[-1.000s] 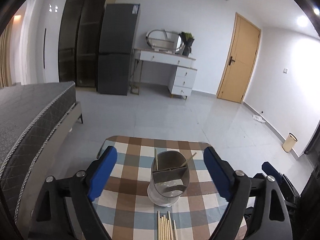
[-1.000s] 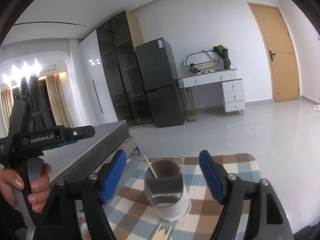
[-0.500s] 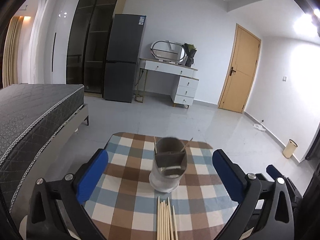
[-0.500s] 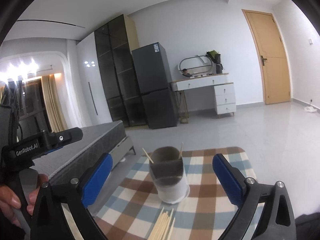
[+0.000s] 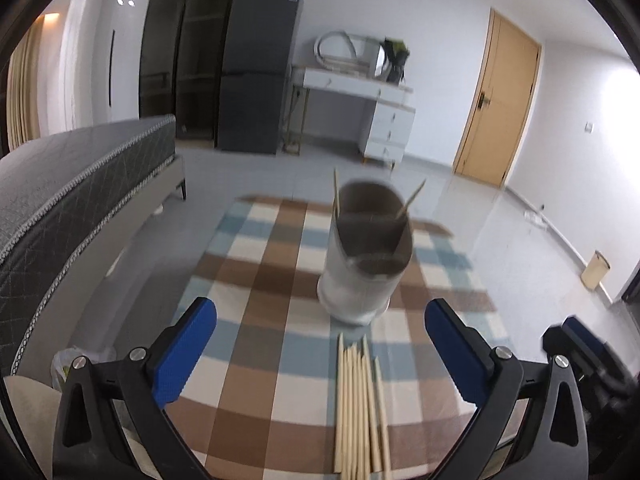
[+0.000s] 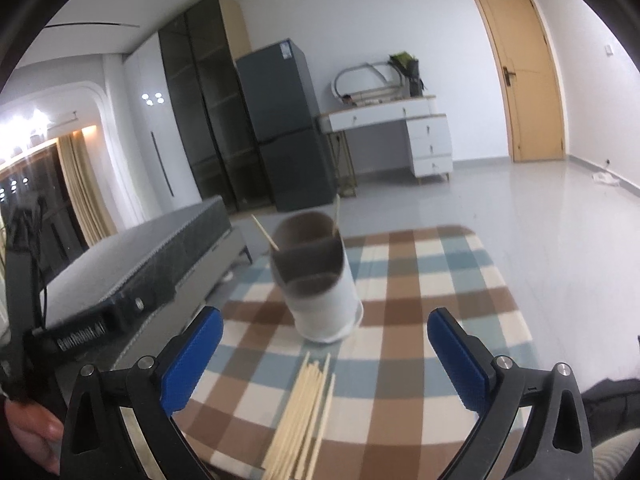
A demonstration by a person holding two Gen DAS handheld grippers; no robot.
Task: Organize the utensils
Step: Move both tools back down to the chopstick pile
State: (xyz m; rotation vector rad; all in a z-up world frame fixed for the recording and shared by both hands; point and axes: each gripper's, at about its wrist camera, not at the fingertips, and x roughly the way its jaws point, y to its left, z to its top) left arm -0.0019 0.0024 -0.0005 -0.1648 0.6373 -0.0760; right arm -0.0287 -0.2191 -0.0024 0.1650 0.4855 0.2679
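A: Chopsticks [image 5: 360, 408] lying in a loose bundle at the near edge of the checked tablecloth [image 5: 264, 280] — larger and closer in both wrist views than a second ago, with more of their length showing.

B: Same for the utensil holder [image 5: 366, 256]: standing upright near the middle of the cloth, just beyond the bundle's tips, not touching them. Sits higher in the left view than before. Two single sticks [image 5: 410, 200] already leaning in its far compartment, the near compartment looking empty.

A: And the jaws?

B: Left gripper [image 5: 320, 344] spread fully wide, wider than a second ago; nothing pinched, nothing touched, blue pads [image 5: 186, 344] on either side of the bundle's far end, above the cloth. Right gripper [image 6: 324, 348] likewise — jaws wide apart, gripping nothing, framing the holder's base and the bundle [image 6: 304, 412].

A: Anything else in view?

B: Left gripper's handle [image 6: 24, 312] at the left edge of the right view, a hand [image 6: 32, 436] wrapped round it. Beyond the table: dark bed [image 5: 80, 184], fridge [image 5: 260, 72], white dresser [image 5: 360, 104], wooden door [image 5: 500, 108].
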